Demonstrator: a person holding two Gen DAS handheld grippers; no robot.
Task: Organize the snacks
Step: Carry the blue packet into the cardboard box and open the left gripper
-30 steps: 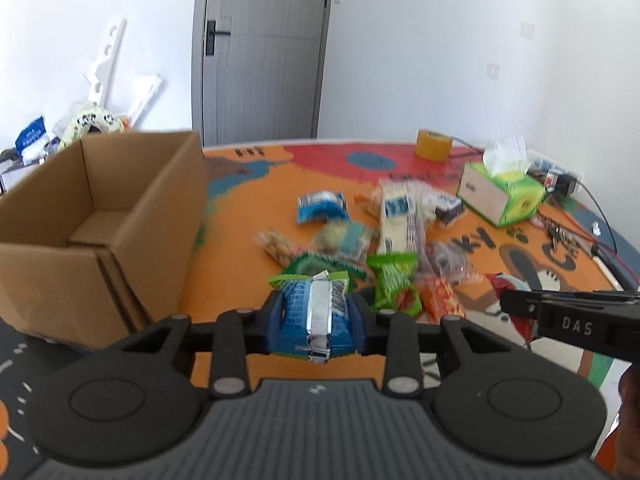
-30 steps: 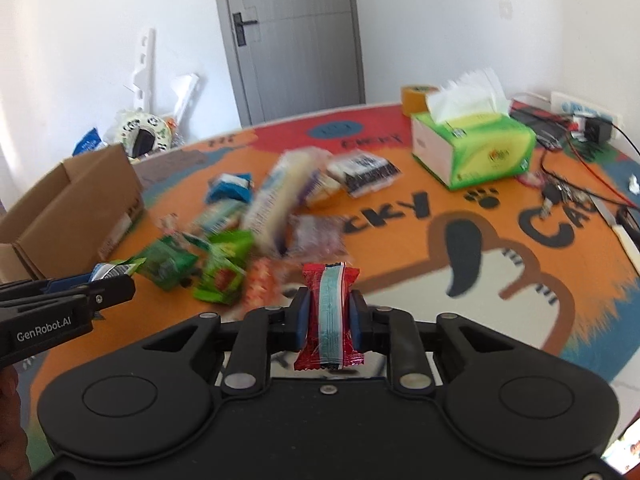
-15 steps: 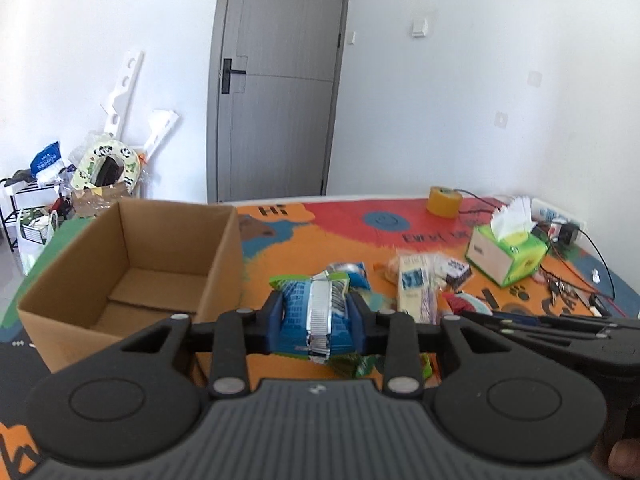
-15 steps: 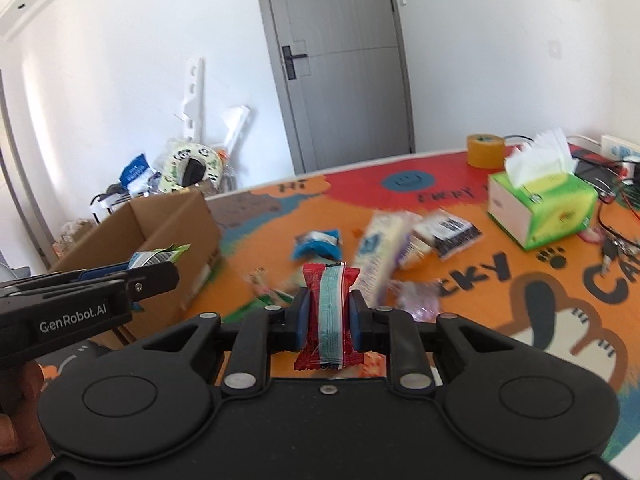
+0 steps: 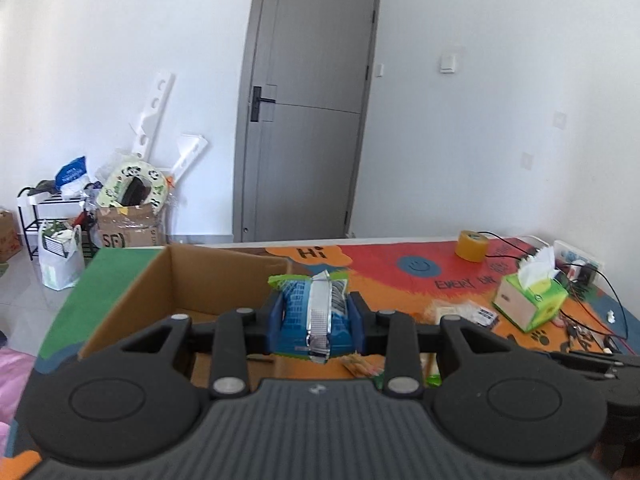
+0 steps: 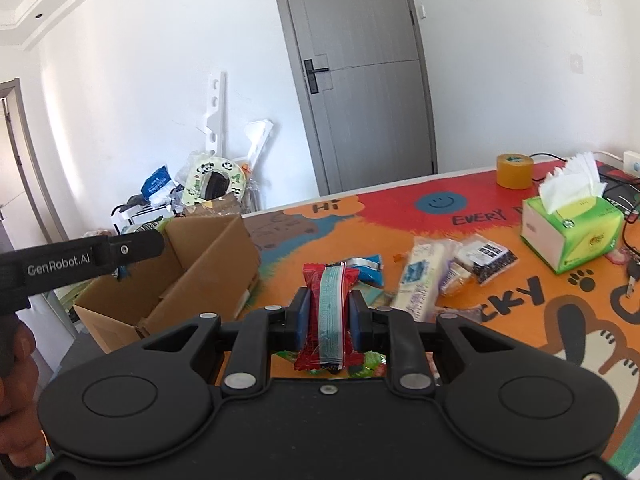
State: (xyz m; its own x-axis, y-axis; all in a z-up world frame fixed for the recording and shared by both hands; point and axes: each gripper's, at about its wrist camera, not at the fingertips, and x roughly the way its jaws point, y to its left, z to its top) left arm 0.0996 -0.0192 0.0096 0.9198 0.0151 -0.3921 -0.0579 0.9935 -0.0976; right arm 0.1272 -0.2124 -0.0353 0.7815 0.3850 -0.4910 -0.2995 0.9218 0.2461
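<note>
Over the cardboard box point(image 5: 160, 300) at near left: left gripper point(image 5: 316, 322) pinching a blue snack packet point(image 5: 310, 312) | right gripper point(image 6: 328, 320) pinching a red snack bar point(image 6: 326, 316) | neither dropped yet | loose snacks point(image 6: 436, 272) remain mid-table | box floor looks bare where visible

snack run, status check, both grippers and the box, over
Left gripper shut on blue-green snack pack, right gripper shut on red snack bar. Cardboard box open. Nothing blocking it; more snacks on the mat.
</note>
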